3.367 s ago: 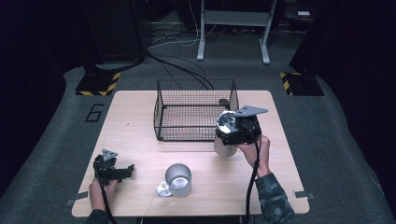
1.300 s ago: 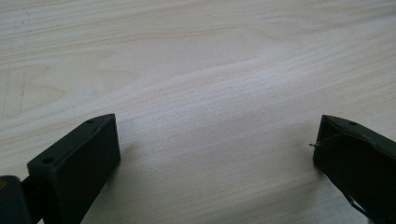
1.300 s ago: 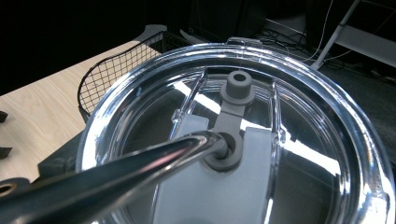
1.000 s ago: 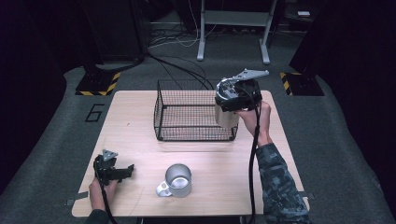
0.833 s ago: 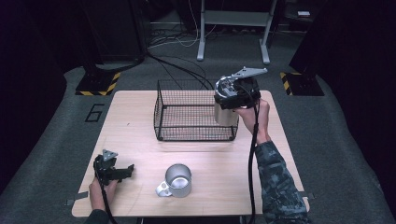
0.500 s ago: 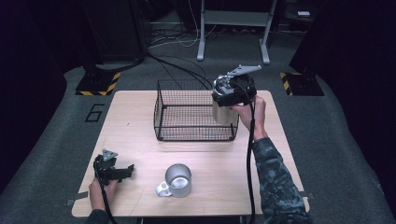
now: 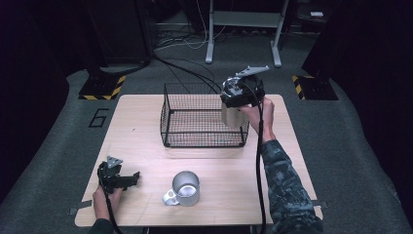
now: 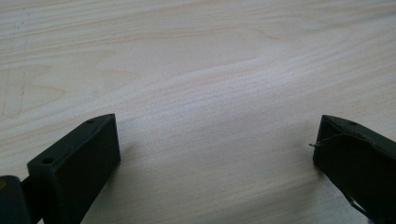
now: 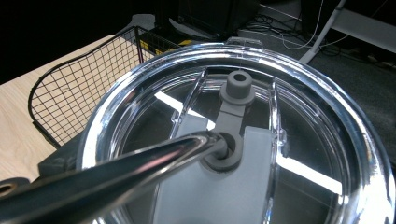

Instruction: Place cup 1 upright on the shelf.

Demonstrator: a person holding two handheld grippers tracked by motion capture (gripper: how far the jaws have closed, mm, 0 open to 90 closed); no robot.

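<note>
Tumbler (image 7: 234, 115) — held aloft by my right gripper (image 7: 239, 92), clamped on it, at the wire basket's (image 7: 202, 121) right end; its clear lid (image 9: 243, 140) carries a metal straw (image 9: 116, 175). My left gripper (image 7: 117, 178) rests on the table (image 7: 141, 122), jaws spread, holding nothing.

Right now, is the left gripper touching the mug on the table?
Apart. The high view shows bare table between the left gripper and the mug.

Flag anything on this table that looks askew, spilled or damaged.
Nothing stands out. The wire basket sits square and upright on the table, the metal mug stands upright with no spill around it, and the lidded tumbler hangs upright in the right tool at the basket's right end.
</note>
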